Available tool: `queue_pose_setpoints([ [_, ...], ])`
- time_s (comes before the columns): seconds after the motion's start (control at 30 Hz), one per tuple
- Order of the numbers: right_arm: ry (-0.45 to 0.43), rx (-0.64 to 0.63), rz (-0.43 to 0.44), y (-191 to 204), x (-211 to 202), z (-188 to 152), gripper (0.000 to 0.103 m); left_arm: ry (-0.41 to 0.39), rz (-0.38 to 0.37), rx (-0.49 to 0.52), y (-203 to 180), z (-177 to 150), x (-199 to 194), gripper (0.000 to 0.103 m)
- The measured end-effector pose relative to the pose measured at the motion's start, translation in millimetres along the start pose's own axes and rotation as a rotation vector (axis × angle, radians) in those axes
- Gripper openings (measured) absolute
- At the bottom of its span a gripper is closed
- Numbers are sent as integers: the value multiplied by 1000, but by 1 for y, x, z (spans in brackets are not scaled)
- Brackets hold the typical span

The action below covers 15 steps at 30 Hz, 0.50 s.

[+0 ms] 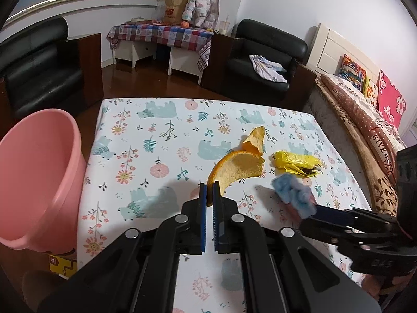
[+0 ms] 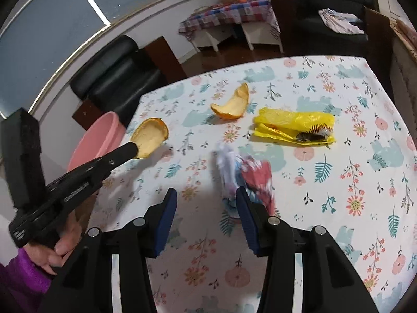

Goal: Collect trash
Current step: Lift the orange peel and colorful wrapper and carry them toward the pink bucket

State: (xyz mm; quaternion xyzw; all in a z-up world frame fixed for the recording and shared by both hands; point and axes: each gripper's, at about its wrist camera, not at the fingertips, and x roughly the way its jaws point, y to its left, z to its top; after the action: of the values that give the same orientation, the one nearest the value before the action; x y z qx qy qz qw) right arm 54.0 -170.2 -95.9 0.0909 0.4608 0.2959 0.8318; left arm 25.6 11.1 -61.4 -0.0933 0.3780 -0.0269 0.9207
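My left tongs (image 1: 209,186) pinch the edge of a big orange peel (image 1: 238,168), lifted over the worktop (image 1: 156,135). My right tongs (image 2: 206,195) stand apart, the blurred crumpled wrapper (image 2: 245,176) against the right finger. Pink bin (image 1: 39,177) at nine o'clock; yellow bag (image 2: 294,125) at one o'clock.

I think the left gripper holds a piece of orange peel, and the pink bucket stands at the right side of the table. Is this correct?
Not quite. The left gripper is indeed shut on a piece of orange peel, but the pink bucket stands off the table's left side, not the right. The left wrist view shows this.
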Motion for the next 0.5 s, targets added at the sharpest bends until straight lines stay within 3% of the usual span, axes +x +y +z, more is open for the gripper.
queue_pose_setpoints([
  [0.1, -34, -21, -9, -2, -13, -1, 47, -7, 0, -12, 3, 0, -4, 3],
  [0.27, -52, -51, -123, -9, -19, -4, 47, -2, -5, -16, 3, -2, -6, 3],
  [0.5, 0, -18, -102, -9, -2, -10, 47, -10, -6, -8, -1, -5, -12, 3],
])
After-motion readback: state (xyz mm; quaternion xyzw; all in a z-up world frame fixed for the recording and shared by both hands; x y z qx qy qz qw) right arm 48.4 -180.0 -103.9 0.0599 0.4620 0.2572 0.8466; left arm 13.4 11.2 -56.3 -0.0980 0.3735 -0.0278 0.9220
